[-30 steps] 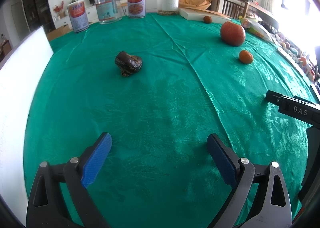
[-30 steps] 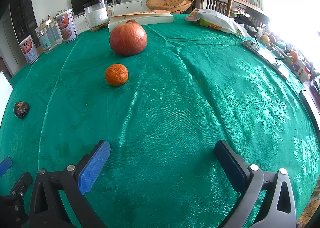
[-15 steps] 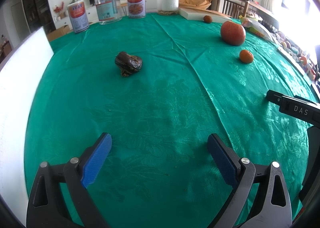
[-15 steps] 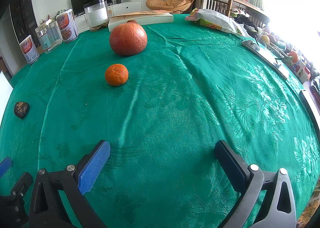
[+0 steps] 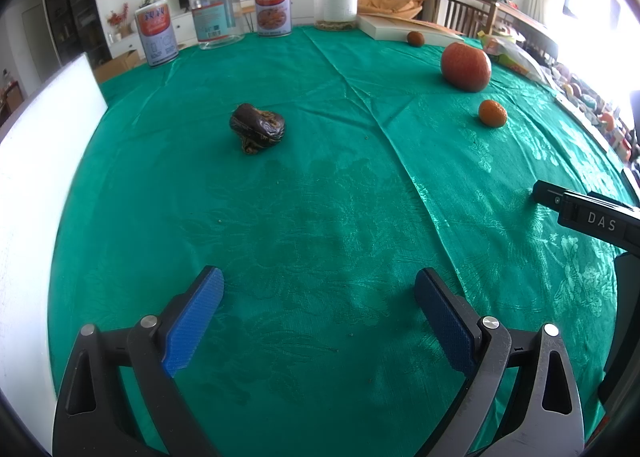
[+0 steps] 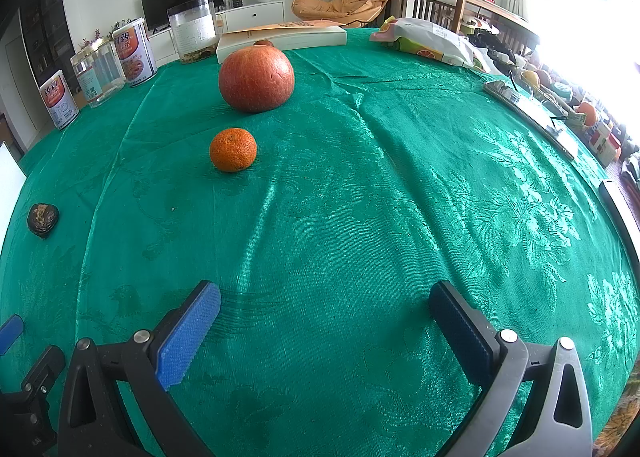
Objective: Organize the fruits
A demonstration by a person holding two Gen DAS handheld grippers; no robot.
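Left wrist view looks across a table (image 5: pixel 320 197) under a green patterned cloth. Left tongs (image 5: pixel 318 299) stand wide apart with nothing between the blue pads, low over bare cloth at 6 o'clock. A dark shrivelled fruit (image 5: pixel 258 128) lies alone at about 11 o'clock, well apart from the rest. At 1 o'clock sits a large orange-red round fruit (image 5: pixel 466 65), with a small mandarin (image 5: pixel 492 113) just nearer than it, not touching. Another small fruit (image 5: pixel 415 38) rests beside a white box (image 5: pixel 384 25) at the far edge. Tins and clear jars (image 5: pixel 216 19) line the far side at 12 o'clock. A white board (image 5: pixel 36 161) stands at 9 o'clock.

Right wrist view shows the right tongs (image 6: pixel 325 303) equally spread and empty, above the cloth. From here the mandarin (image 6: pixel 233 149) is at 11 o'clock, the large fruit (image 6: pixel 256 78) beyond it, the dark fruit (image 6: pixel 43 220) far out at 9 o'clock. A printed bag (image 6: pixel 430 41) lies at 1 o'clock.
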